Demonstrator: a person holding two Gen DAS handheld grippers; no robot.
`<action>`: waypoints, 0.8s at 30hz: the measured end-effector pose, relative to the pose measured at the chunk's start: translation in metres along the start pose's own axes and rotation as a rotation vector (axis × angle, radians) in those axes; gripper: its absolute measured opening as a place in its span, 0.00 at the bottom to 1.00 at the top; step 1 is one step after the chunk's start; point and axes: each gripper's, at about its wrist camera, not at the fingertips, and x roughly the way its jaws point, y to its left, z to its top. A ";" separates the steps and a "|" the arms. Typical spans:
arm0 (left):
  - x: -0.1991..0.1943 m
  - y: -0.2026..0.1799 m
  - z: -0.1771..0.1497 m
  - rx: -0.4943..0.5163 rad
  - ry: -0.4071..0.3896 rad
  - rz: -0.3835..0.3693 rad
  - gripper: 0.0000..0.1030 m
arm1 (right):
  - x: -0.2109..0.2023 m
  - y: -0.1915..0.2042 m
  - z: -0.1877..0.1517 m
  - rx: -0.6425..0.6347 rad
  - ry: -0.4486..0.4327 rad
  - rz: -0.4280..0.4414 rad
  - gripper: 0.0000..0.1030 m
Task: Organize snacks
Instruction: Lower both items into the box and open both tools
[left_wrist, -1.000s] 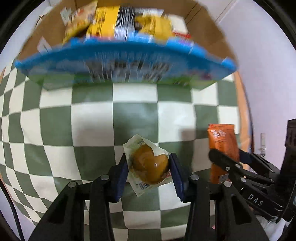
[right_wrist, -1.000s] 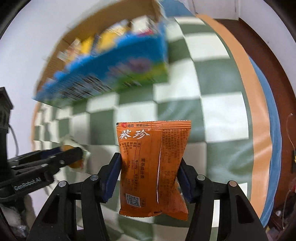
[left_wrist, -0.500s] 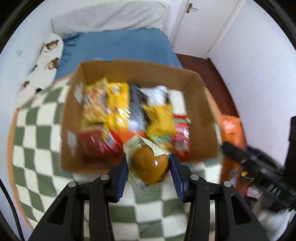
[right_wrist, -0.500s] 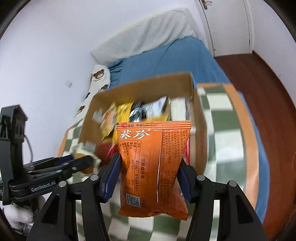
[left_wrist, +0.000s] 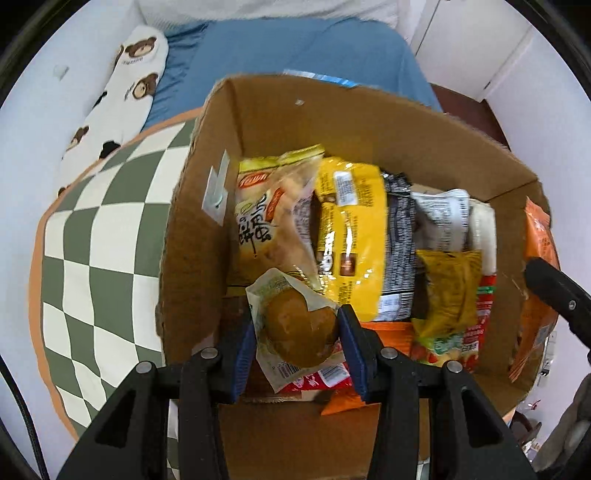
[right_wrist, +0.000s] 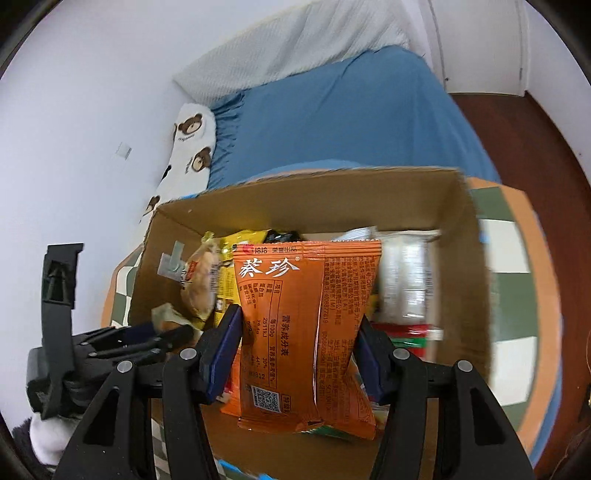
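Over box (right_wrist: 325, 199) — orange pack (right_wrist: 306, 332) upright, long axis vert.

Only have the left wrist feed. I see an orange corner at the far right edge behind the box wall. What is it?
Observer: An orange snack packet with white Chinese print, clamped upright in the right hand-held gripper.
Operator: Is it over the box or outside it?
Observer: In the right wrist view it hangs in front of the open cardboard box, lined up with the inside.
Operator: Any room on that side?
Observer: Silver-white packets stand along the right wall there, with a red and green pack below them.
Operator: And my bun?
Observer: The wrapped brown bun is pinched in the left hand-held gripper, above the box's near-left corner.
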 end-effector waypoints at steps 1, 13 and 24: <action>0.004 0.003 0.001 -0.007 0.012 -0.001 0.42 | 0.008 0.005 0.002 0.001 0.015 0.013 0.58; 0.011 0.014 0.000 -0.063 -0.012 0.002 0.77 | 0.035 0.007 -0.006 -0.044 0.096 -0.140 0.95; -0.006 -0.015 -0.007 -0.010 -0.083 0.004 0.99 | 0.002 -0.025 -0.026 -0.047 0.049 -0.304 0.97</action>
